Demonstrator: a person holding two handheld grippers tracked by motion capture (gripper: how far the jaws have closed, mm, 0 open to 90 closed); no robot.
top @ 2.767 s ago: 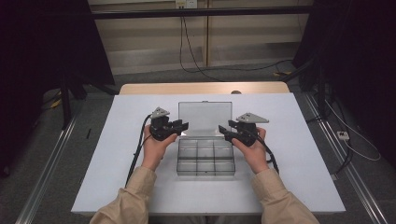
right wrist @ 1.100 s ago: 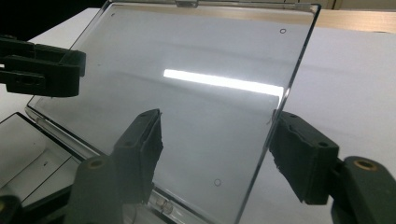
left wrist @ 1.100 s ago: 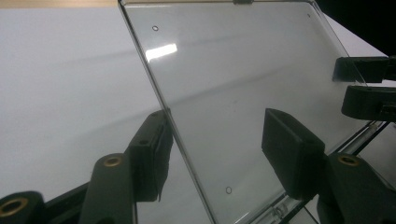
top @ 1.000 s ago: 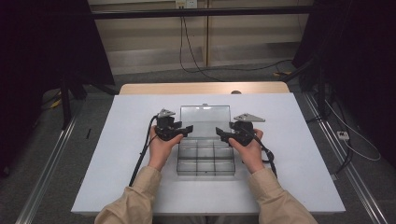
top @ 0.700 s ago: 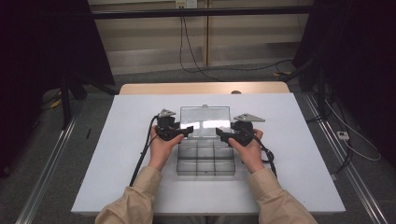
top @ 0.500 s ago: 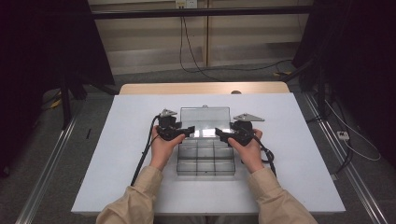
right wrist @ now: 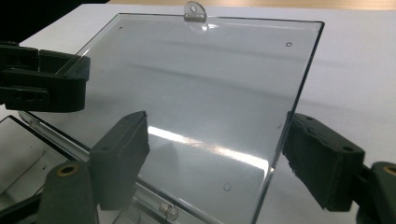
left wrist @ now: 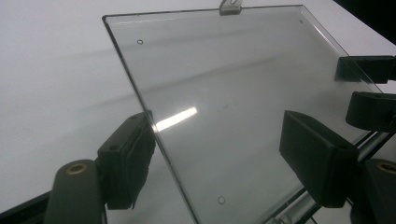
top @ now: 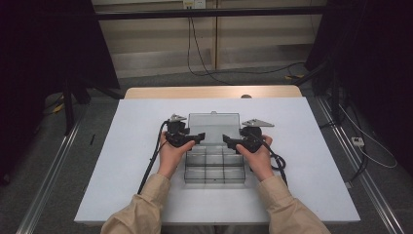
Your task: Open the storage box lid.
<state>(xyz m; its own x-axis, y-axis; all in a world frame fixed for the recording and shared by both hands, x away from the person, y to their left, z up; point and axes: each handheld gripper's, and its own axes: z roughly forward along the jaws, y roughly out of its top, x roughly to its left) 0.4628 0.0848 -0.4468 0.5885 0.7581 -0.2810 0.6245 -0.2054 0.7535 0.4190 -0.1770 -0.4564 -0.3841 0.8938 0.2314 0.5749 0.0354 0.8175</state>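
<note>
Clear plastic compartment box (top: 214,165) seen at worktop (top: 311,146) middle, nearer front edge than back. Hinged transparent lid (top: 214,124) laid back toward far edge, small latch tab (left wrist: 230,6) at its top rim. Left tongs (top: 194,138) set astride lid's left edge, right tongs (top: 229,141) astride right edge; both pairs apart, just been opening, pads not pressed on lid. No brand, label or writing readable.
</note>
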